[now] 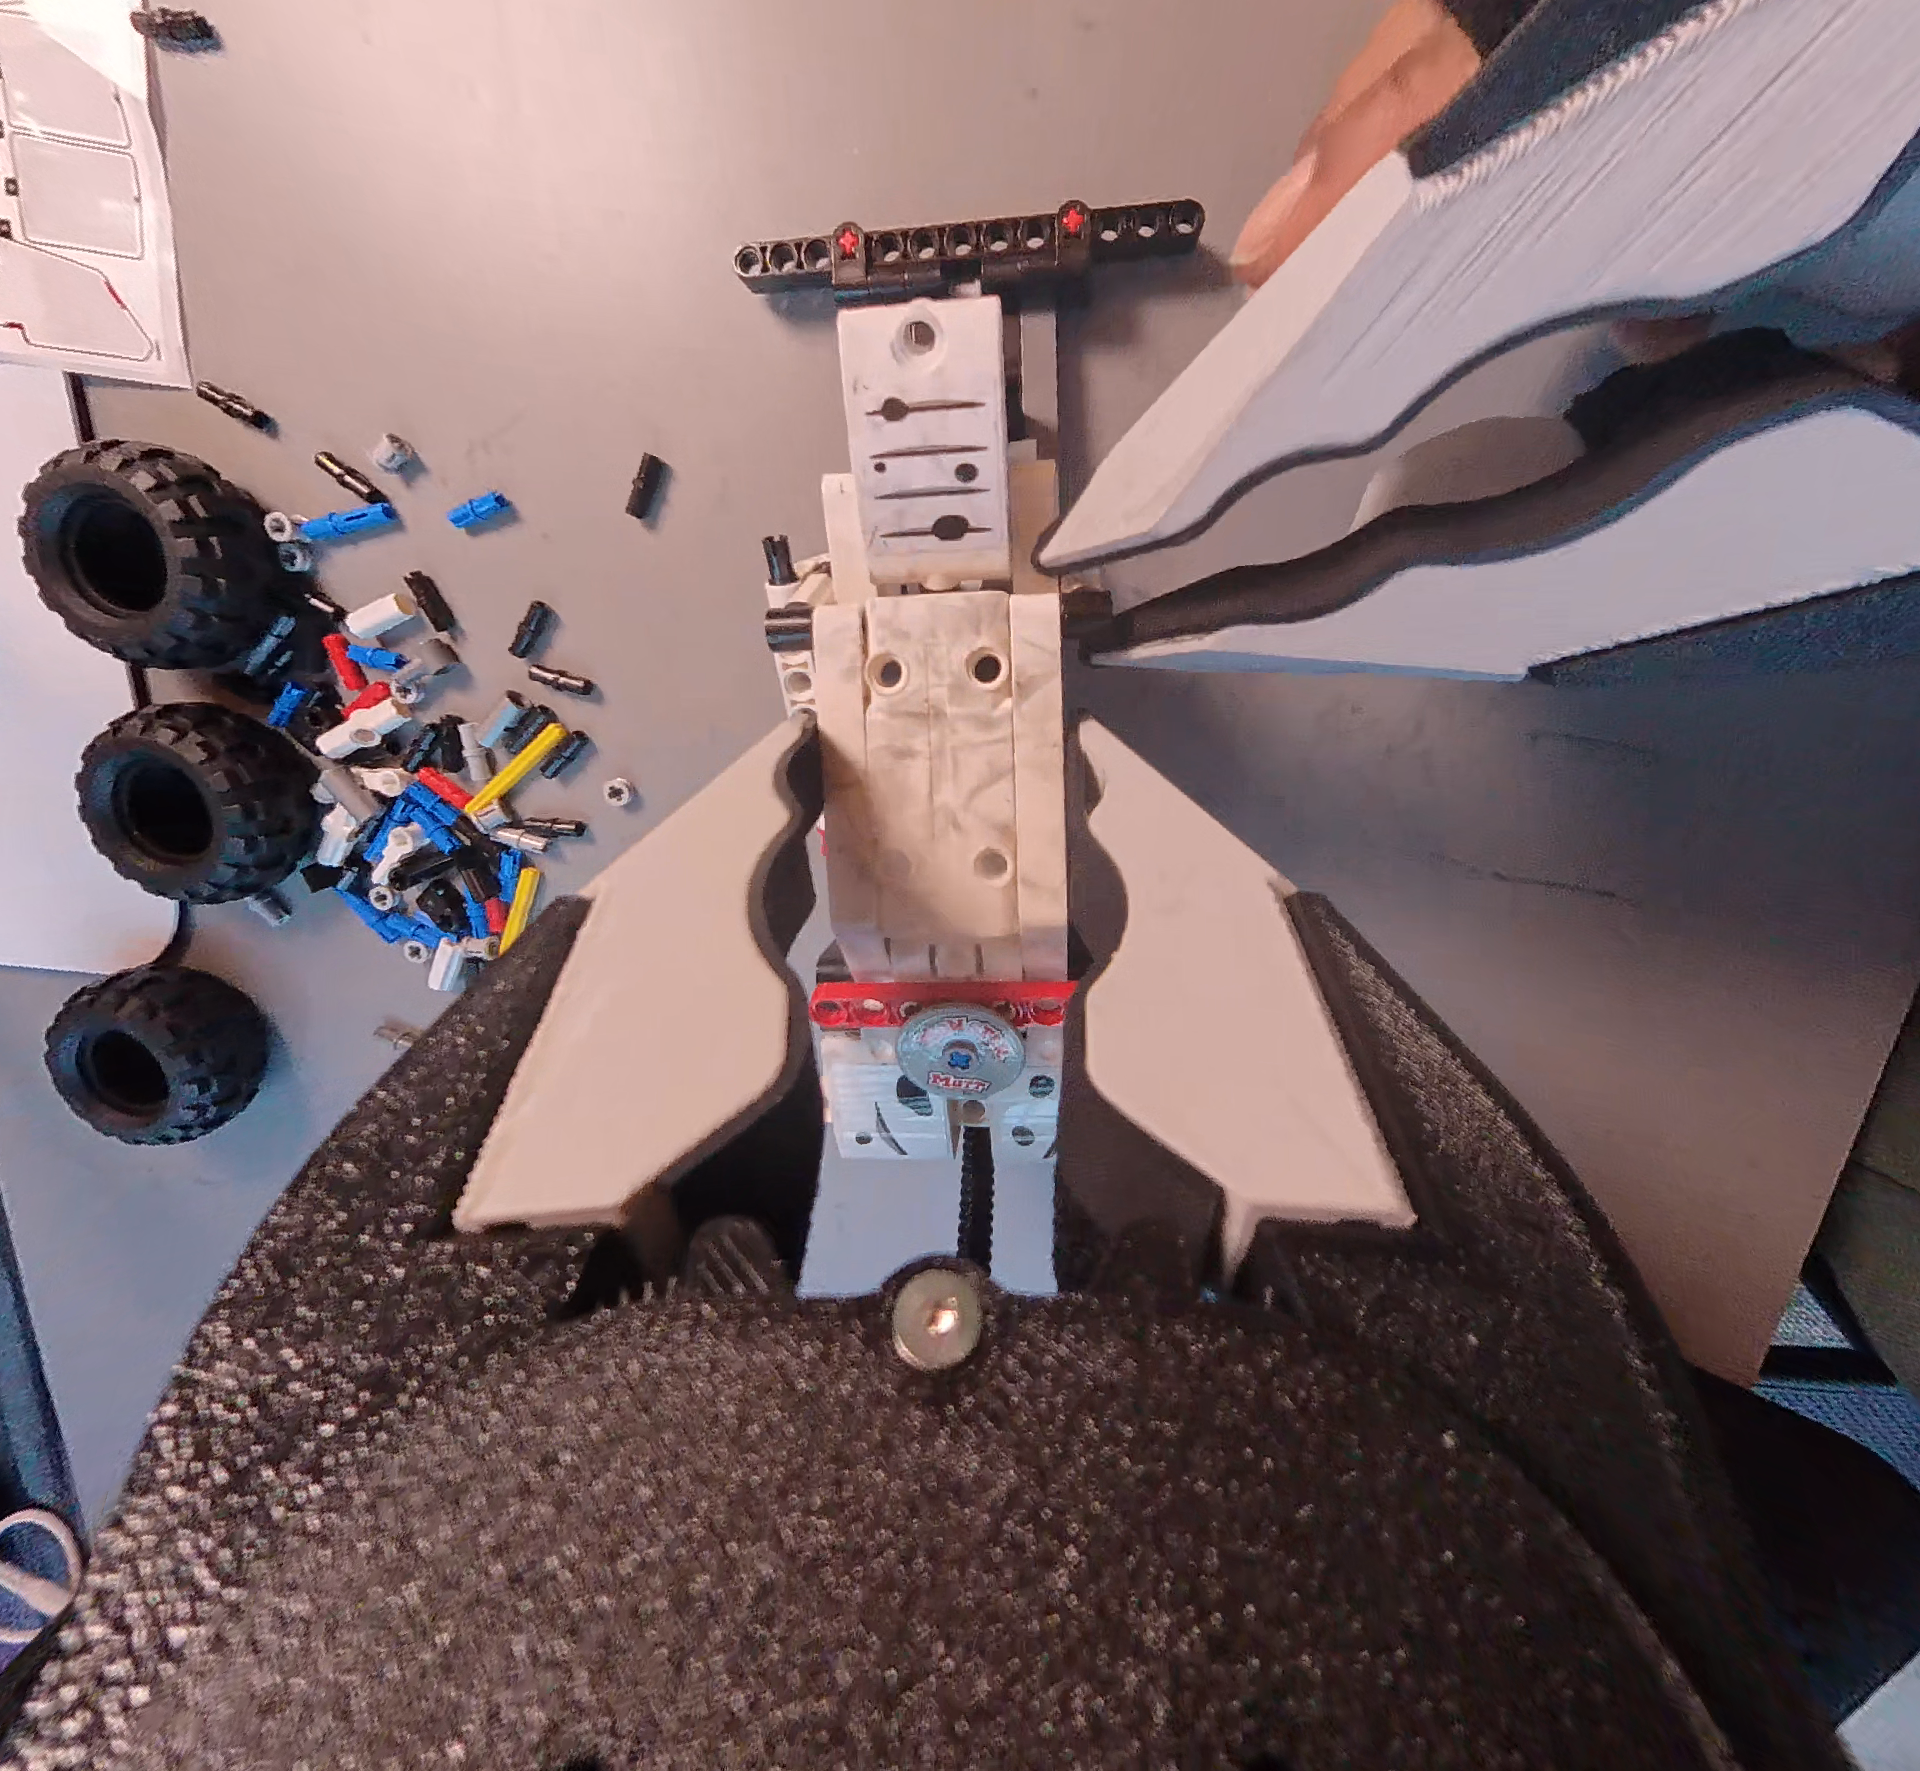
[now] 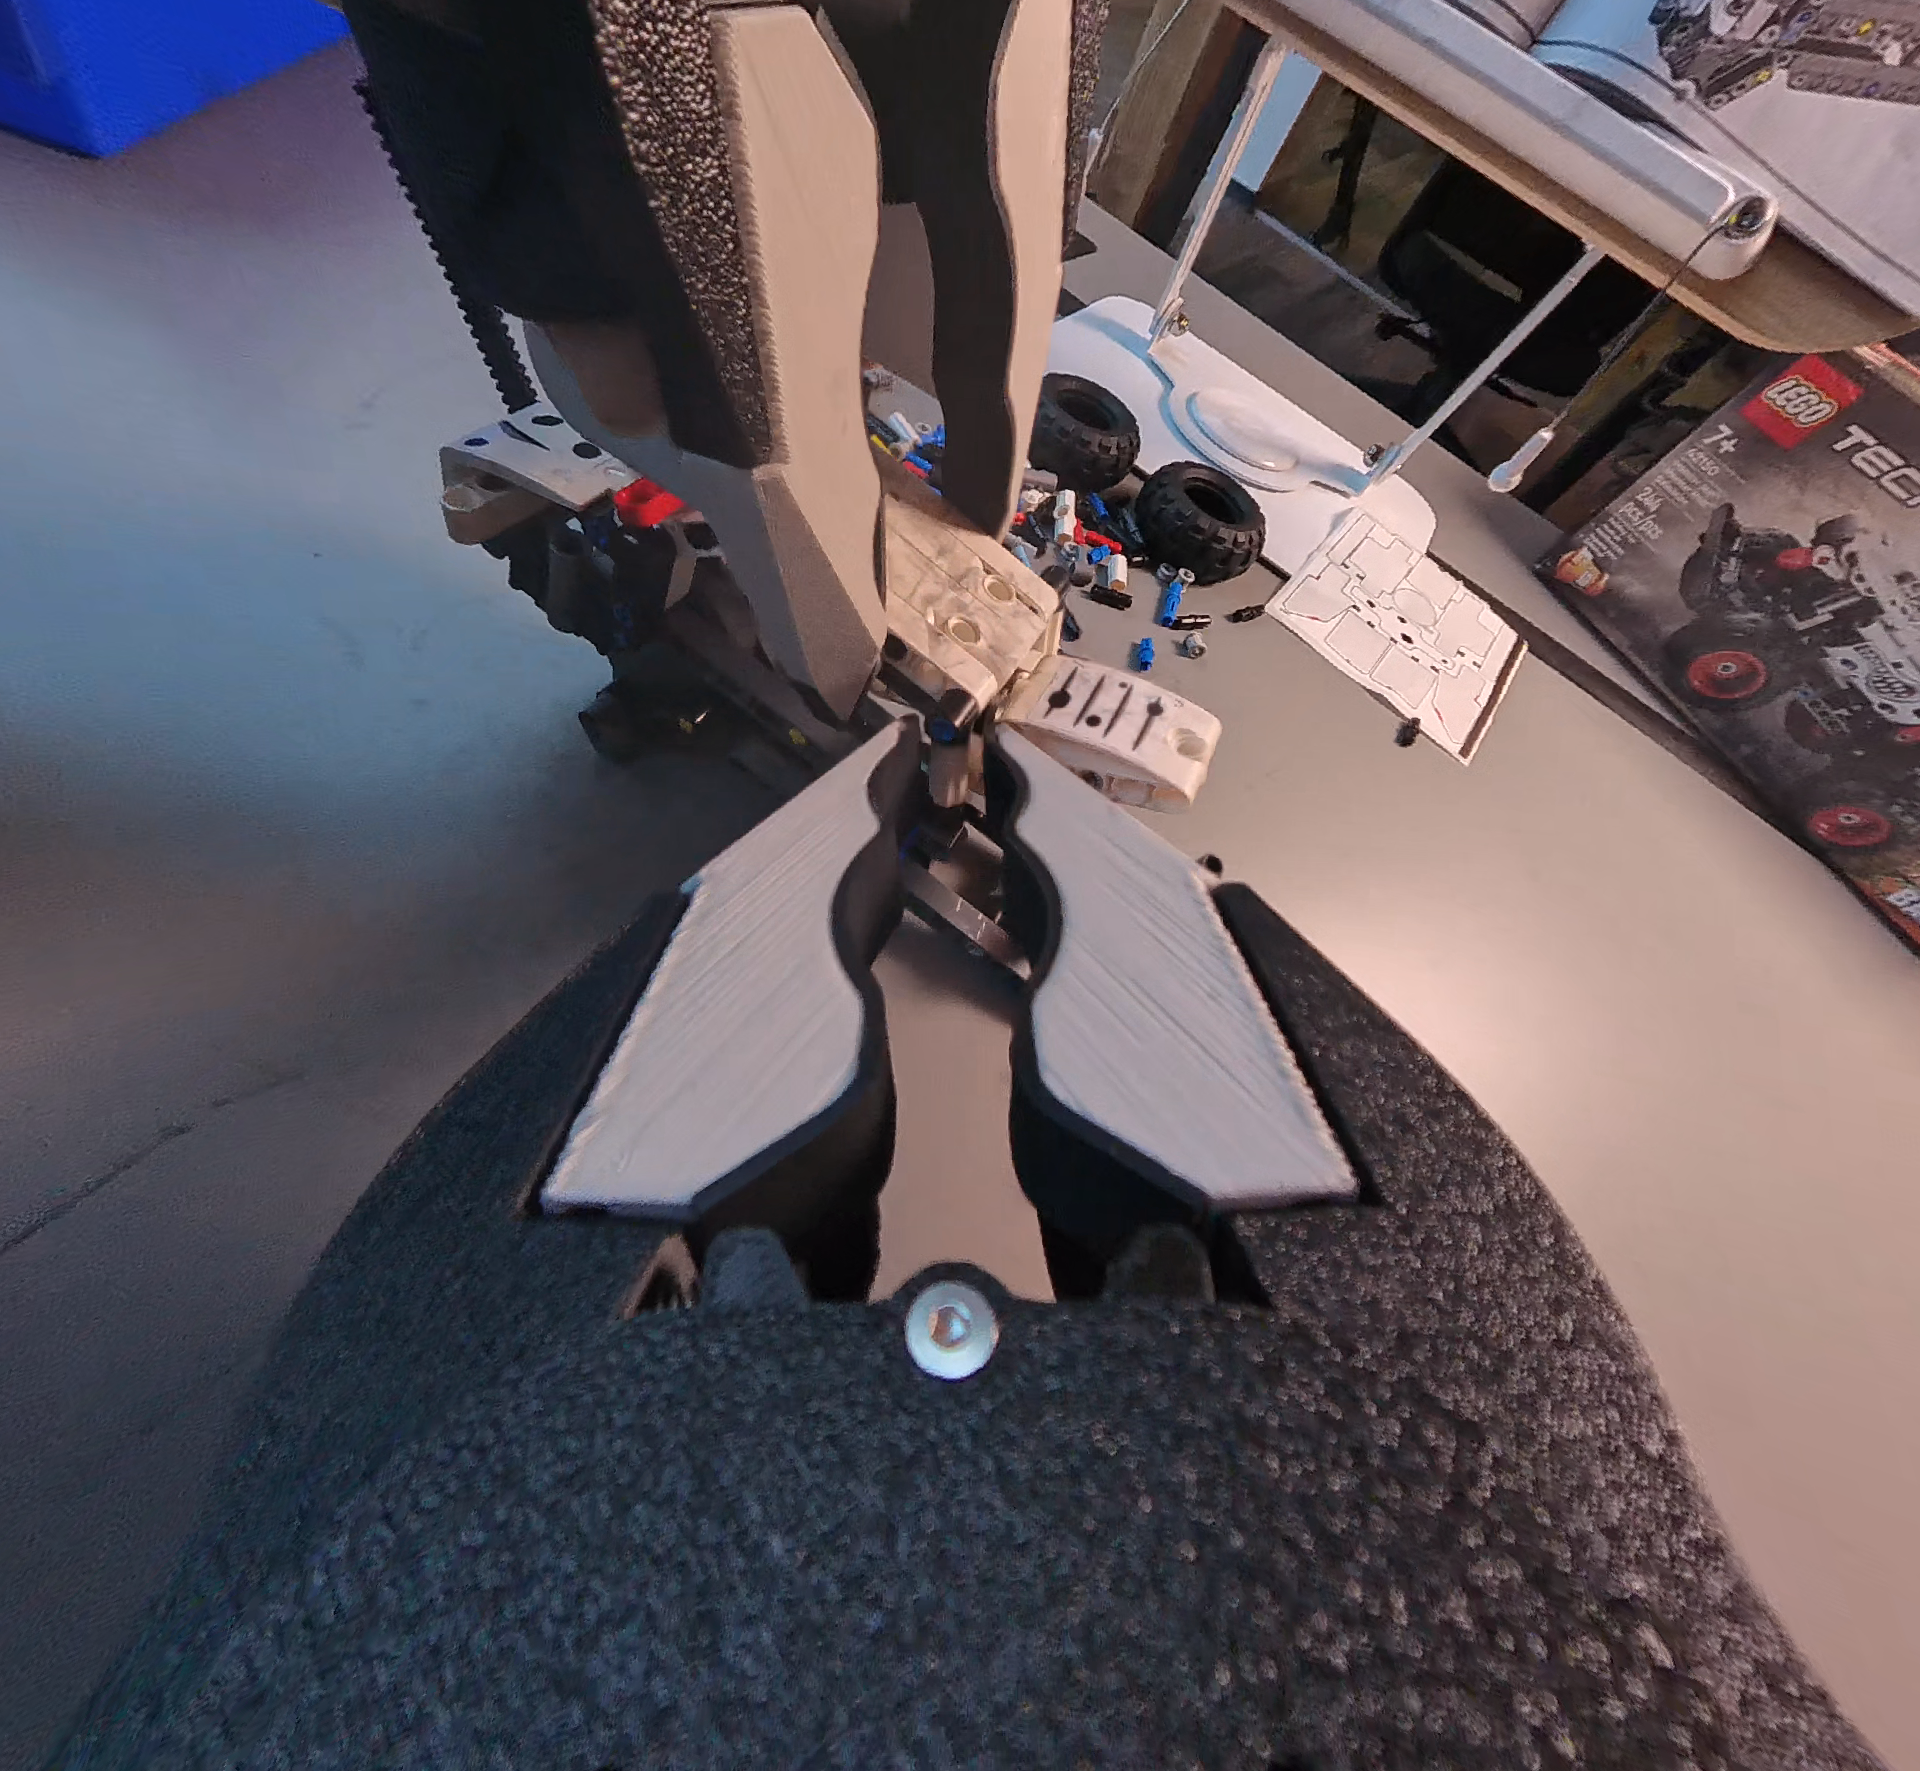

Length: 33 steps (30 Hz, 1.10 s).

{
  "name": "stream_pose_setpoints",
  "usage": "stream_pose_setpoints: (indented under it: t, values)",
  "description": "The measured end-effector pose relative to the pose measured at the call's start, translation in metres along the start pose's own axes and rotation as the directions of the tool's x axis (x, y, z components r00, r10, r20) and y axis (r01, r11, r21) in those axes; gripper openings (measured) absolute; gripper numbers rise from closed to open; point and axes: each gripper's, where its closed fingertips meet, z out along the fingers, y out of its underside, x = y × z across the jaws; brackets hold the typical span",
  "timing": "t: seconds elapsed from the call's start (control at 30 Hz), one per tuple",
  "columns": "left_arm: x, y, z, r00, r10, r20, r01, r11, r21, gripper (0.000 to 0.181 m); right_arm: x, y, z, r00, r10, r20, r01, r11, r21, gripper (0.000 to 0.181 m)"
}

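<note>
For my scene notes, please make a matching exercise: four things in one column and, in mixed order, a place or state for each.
Things:
1. white brick model
2. black tyres
3. loose small pieces
4. black holed beam

Places:
A. far end of the model
B. between the left gripper fingers
C. row at the table's left edge
D. heap beside the tyres

Pairs: 1-B, 2-C, 3-D, 4-A

The left gripper (image 1: 940, 745) pointed down, its two fingers (image 1: 665, 973) closed against the sides of what sat between them. The right gripper (image 2: 951, 745) came in from the side, tips nearly together, with a hand (image 1: 1351, 132) behind it.
</note>
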Motion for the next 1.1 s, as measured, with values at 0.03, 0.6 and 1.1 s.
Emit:
stream_pose_setpoints:
  t: [0.03, 0.6, 1.1]
  values:
    - [0.0, -0.001, 0.0, 1.0, -0.007, -0.001, 0.007, 1.0, 0.006, 0.046, 0.0, -0.001, 0.001, 1.0, -0.011, -0.012, 0.011, 1.0, 0.006, 0.008]
    - [0.0, -0.002, 0.003, 0.993, -0.103, 0.049, 0.102, 0.995, 0.02, 0.046, 0.002, 0.003, -0.001, 0.982, -0.076, -0.173, 0.081, 0.997, 0.017, 0.003]
    - [0.002, -0.002, 0.003, 0.994, -0.083, 0.073, 0.082, 0.996, 0.026, 0.046, -0.001, 0.004, -0.003, 0.994, -0.023, -0.103, 0.023, 1.0, -0.004, 0.005]
